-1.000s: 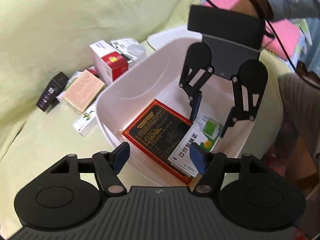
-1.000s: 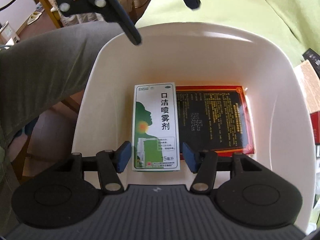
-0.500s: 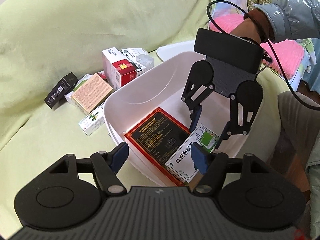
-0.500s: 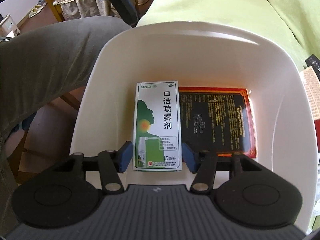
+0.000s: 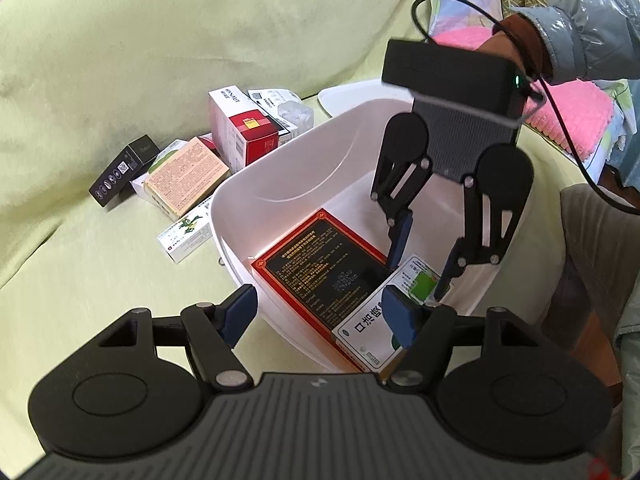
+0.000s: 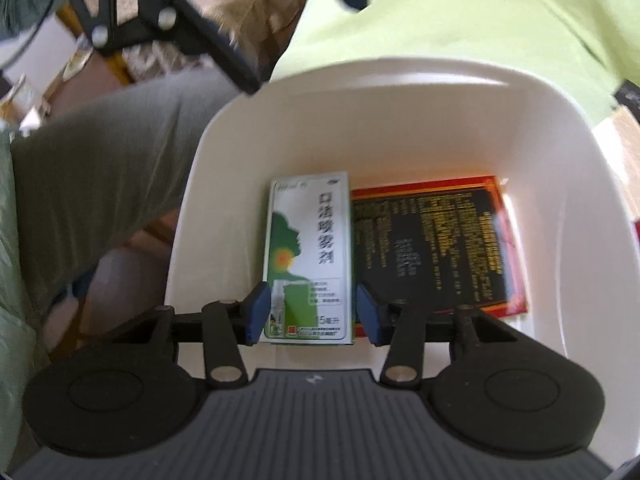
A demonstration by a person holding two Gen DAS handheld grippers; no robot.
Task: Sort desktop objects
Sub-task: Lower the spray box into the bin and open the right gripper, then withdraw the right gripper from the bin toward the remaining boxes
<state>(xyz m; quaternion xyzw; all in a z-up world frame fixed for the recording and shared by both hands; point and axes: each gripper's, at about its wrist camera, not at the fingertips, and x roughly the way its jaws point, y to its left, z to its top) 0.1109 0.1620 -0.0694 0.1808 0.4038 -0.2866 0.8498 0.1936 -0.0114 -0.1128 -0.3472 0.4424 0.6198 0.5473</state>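
While its blue pads straddle the near end of the white-and-green throat spray box point(image 6: 309, 256), the right gripper point(image 6: 309, 312) stands spread, gripping nothing that I can confirm. That box lies flat in the white plastic bin point(image 6: 400, 92), beside the red-and-black box point(image 6: 432, 244). Light, stiff cardboard, it should take a pinch across its narrow sides. The left gripper point(image 5: 320, 316) hangs spread and empty outside the bin. Only its view shows the loose cartons point(image 5: 188, 168) waiting on the green sofa point(image 5: 120, 40).
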